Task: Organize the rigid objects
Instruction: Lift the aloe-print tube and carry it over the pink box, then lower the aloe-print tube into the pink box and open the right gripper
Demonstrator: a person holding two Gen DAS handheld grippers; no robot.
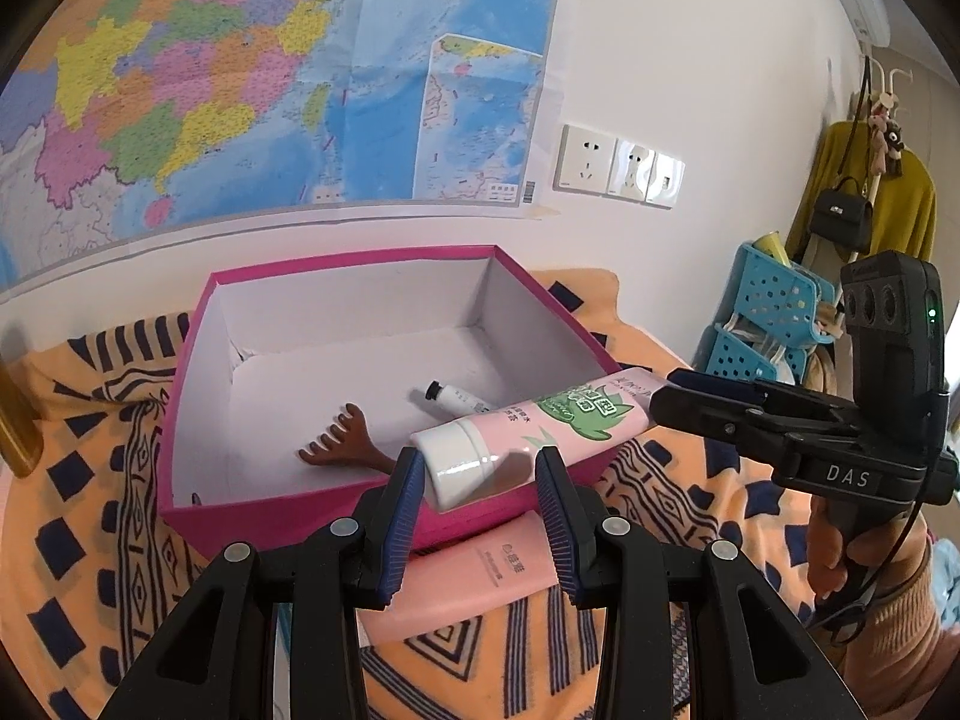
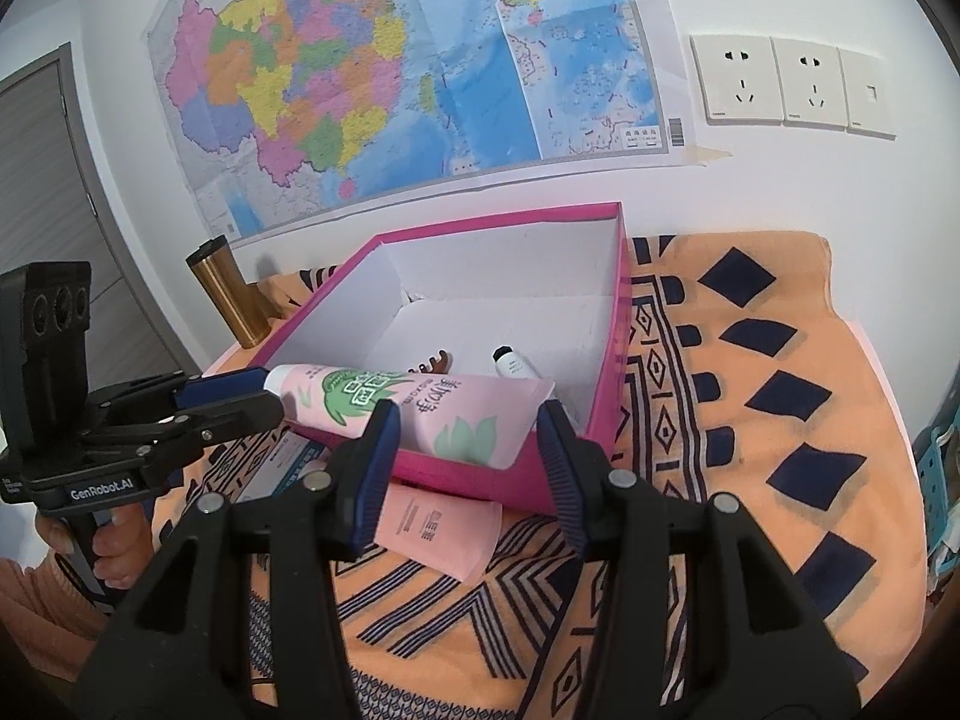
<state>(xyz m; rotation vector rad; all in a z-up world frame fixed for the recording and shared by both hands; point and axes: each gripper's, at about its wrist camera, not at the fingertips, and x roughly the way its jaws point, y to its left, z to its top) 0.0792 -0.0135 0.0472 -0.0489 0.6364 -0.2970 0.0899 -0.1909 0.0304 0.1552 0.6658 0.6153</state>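
Orange patterned cloth (image 2: 750,360) supports a magenta cardboard box (image 1: 288,504). Pink green-leafed tube (image 1: 540,426) lies across its rim. Left gripper (image 1: 477,468) and right gripper (image 2: 465,420) both stand spread, holding nothing.

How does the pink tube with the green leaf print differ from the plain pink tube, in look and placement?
The leaf-print tube has green graphics and a white cap; the plain pink tube shows only small text, and no cap is visible. The leaf-print tube sits propped across the pink box's front wall; the plain tube lies flat on the patterned cloth, partly under the box's edge. Both are pink squeeze tubes, held by neither gripper.
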